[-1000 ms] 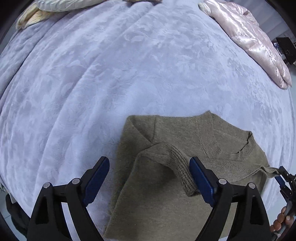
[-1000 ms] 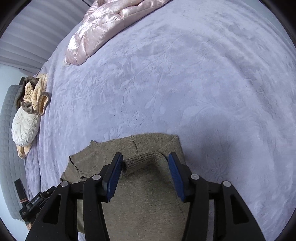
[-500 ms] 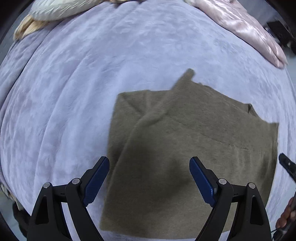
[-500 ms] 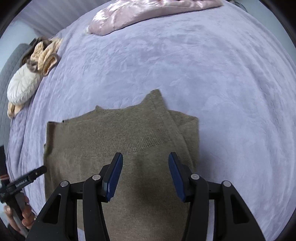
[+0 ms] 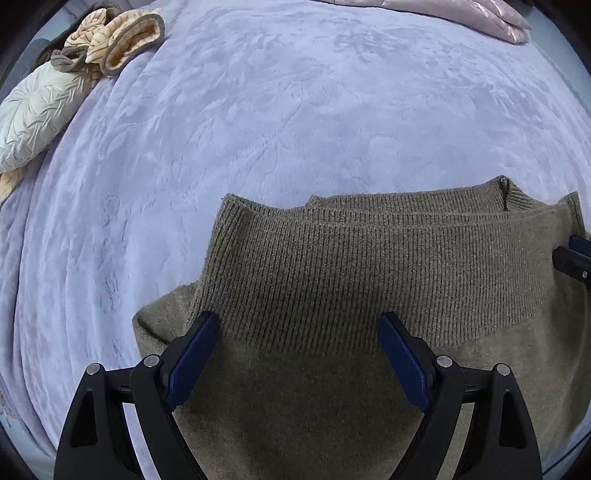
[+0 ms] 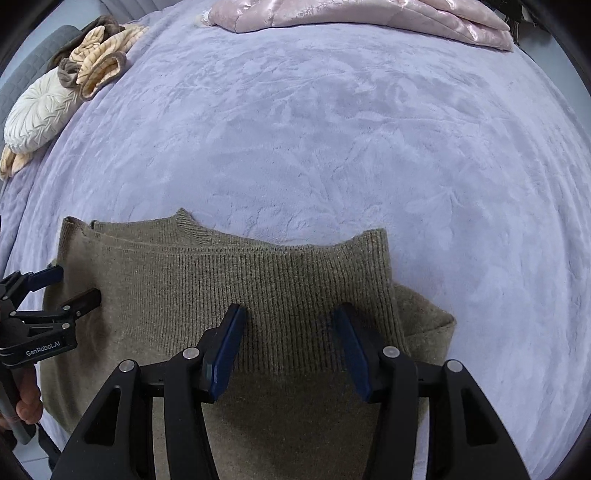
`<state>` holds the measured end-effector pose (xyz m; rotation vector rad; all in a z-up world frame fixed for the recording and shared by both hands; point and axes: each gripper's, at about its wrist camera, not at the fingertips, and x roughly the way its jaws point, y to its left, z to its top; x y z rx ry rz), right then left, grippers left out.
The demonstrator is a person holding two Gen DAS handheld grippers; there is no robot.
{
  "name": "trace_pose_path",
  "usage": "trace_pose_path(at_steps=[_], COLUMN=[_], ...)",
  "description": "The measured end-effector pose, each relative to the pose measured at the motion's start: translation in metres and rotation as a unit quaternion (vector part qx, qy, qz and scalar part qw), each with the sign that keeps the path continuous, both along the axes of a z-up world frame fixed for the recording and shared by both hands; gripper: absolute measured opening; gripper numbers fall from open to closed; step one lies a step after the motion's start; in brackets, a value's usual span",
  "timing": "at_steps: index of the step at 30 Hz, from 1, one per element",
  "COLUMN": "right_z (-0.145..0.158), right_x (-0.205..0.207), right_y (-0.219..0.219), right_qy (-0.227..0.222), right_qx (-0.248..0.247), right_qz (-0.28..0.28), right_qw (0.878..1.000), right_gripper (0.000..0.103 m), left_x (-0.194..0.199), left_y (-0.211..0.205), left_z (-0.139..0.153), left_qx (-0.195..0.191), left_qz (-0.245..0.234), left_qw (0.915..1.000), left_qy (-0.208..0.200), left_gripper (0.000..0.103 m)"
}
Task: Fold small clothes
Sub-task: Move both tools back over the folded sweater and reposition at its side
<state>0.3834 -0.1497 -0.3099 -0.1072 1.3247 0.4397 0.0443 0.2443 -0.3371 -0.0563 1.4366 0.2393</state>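
An olive knitted sweater lies folded on the lilac bedspread, its ribbed hem band turned up over the top and pointing away from me. My left gripper hovers open over the left half of that band, nothing between its fingers. In the right wrist view the same sweater fills the lower left, and my right gripper stands open above the ribbed band near its right end. The left gripper shows at the sweater's left edge, held by a hand.
A pink satin quilt lies along the far edge of the bedspread. At the far left sit a white textured cushion and a bundle of striped beige clothes. The bed's edge runs just below the sweater.
The sweater has been folded over: the neckline and sleeve seen a second ago are now covered, and the ribbed hem lies on top. Both grippers stay open and sit closer to the cloth.
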Motion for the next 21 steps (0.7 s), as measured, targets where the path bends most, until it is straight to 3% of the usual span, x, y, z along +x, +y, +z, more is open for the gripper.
trace_pose_path(at_steps=[6,9,12,15,21], right_z=[-0.007,0.005,0.030,0.046,0.036], right_x=[0.007,0.002,-0.017,-0.044,-0.076], right_y=[-0.009,-0.009,-0.006,-0.004,0.002], right_qy=[0.015,0.009,-0.017,-0.036,-0.022], right_qx=[0.023,0.010,0.017,0.019,-0.003], right_qz=[-0.012,-0.017,0.000,0.024,0.061], right_qw=[1.000,1.000,1.000,0.999,0.998], right_gripper=[0.061,0.061,0.061,0.064,0.065], left_x=[-0.002,-0.006,-0.018,-0.034,-0.062], left_y=[0.017,0.017,0.009,0.004,-0.007], left_z=[-0.011,-0.003,0.020,0.037,0.040], left_qx=[-0.039,-0.028,-0.012,-0.025,-0.042], left_qz=[0.016,0.008,-0.006,-0.004,0.011], left_qw=[0.9991,0.9995,0.9994,0.9985,0.9982], left_qy=[-0.008,-0.008,-0.032,-0.048,-0.042], left_gripper=[0.093,0.093,0.093,0.093,0.093])
